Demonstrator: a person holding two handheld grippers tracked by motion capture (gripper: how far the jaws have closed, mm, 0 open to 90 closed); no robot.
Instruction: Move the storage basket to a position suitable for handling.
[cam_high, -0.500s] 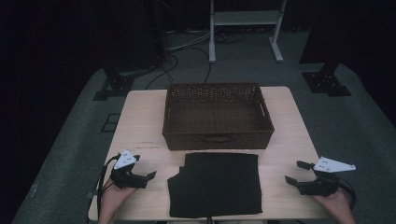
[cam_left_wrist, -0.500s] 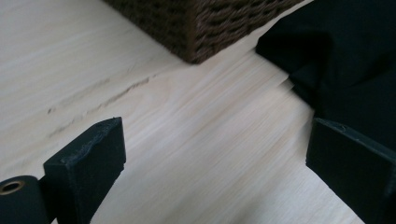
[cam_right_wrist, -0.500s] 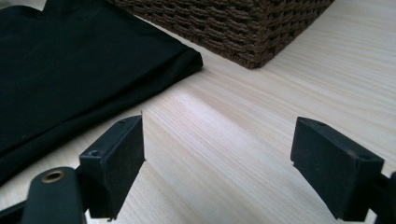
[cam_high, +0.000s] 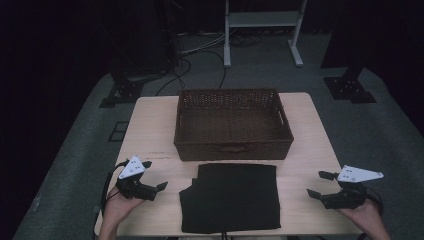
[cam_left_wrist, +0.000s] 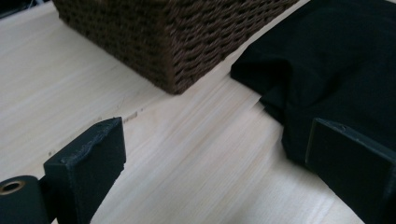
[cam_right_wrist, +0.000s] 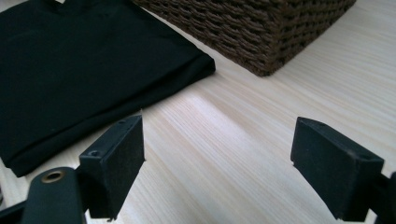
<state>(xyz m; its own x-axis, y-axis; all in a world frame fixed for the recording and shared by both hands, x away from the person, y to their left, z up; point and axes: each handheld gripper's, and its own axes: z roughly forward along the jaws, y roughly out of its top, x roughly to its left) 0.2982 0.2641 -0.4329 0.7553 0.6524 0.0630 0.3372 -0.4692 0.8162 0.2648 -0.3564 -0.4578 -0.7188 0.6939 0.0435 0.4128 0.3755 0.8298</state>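
Folded black cloth (cam_high: 230, 197) lies at the table's (cam_high: 150, 130) near edge, just in front of the wicker basket (cam_high: 232, 122). Bare wood flanks it, where the left gripper (cam_high: 150, 189) and right gripper (cam_high: 320, 186) sit, fingers spread wide, holding nothing.

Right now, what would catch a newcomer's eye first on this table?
The brown wicker basket stands empty at the middle of the pale wooden table. Just in front of it lies a folded black garment. The left gripper and right gripper flank it, both open.
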